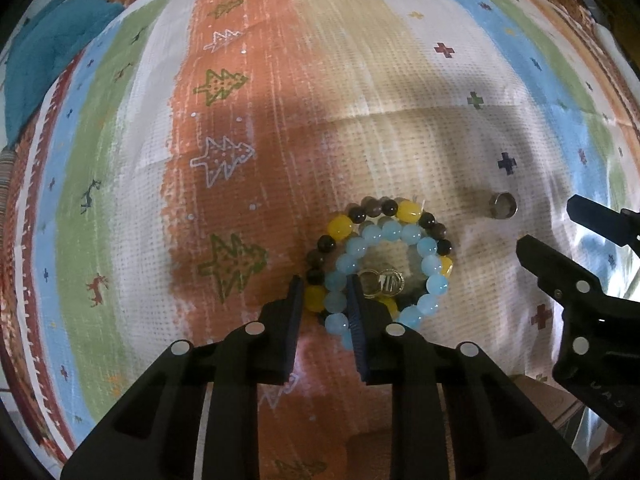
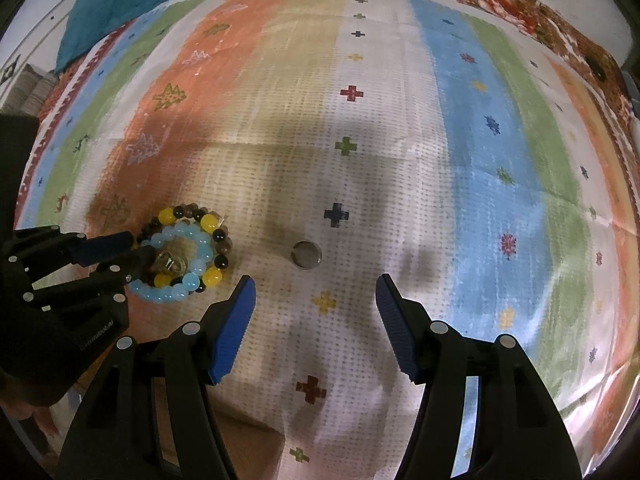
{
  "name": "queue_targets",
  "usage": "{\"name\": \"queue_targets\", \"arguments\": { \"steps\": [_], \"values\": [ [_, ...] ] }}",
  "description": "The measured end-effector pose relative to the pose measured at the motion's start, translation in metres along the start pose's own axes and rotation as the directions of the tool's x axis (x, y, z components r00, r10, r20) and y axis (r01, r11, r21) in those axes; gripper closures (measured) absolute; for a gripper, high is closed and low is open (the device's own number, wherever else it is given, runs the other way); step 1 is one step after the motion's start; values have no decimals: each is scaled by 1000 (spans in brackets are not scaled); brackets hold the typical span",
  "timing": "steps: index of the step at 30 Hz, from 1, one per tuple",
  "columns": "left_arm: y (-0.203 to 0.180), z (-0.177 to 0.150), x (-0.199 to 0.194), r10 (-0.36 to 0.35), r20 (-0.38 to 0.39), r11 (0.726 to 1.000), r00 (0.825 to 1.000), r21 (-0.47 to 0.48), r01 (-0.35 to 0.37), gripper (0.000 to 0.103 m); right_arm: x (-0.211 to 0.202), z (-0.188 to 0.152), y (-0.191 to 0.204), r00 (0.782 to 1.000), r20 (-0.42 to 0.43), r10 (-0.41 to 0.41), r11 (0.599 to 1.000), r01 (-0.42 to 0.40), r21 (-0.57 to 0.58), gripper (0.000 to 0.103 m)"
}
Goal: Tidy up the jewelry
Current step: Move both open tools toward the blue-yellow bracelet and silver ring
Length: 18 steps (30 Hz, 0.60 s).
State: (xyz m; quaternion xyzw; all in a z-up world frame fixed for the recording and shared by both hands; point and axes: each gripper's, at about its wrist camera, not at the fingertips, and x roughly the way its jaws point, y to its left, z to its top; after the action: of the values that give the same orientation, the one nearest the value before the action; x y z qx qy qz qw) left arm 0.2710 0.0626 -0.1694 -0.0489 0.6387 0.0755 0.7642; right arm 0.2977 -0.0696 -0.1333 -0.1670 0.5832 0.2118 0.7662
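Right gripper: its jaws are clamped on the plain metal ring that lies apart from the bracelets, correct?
Not quite. The right gripper is open, hovering short of the metal ring, which does lie alone on the cloth, apart from the bracelets. The right wrist view shows this.

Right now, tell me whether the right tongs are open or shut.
Open. The right tongs stand wide apart above the striped cloth with nothing between them; the silver ring lies untouched just beyond their tips.

A pale blue glass-bead bracelet (image 1: 384, 268) lies flat upon a brown-and-yellow bead bracelet (image 1: 360, 220), small gold rings (image 1: 382, 282) inside them, with a grey metal band ring (image 1: 503, 205) lying apart to their right.
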Motion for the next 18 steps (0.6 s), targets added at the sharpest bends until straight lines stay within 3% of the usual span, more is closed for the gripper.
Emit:
{"name": "queue_targets", "arguments": {
  "steps": [3,5,18],
  "values": [
    [-1,-1,2,2,-3,1000,1000,3,-2,83,2,1,1,1000,-3,13,1000,-13,4,41],
    [-1,-3,3,13,-5,1000,1000,0,-13,91,2,2,3,1000,-1,12,1000,-12,-1,41],
    [18,-3,-15,-50,28,998,998,-42,52,91,2,6,12,999,8,31,999,-31,-18,41]
  ]
}}
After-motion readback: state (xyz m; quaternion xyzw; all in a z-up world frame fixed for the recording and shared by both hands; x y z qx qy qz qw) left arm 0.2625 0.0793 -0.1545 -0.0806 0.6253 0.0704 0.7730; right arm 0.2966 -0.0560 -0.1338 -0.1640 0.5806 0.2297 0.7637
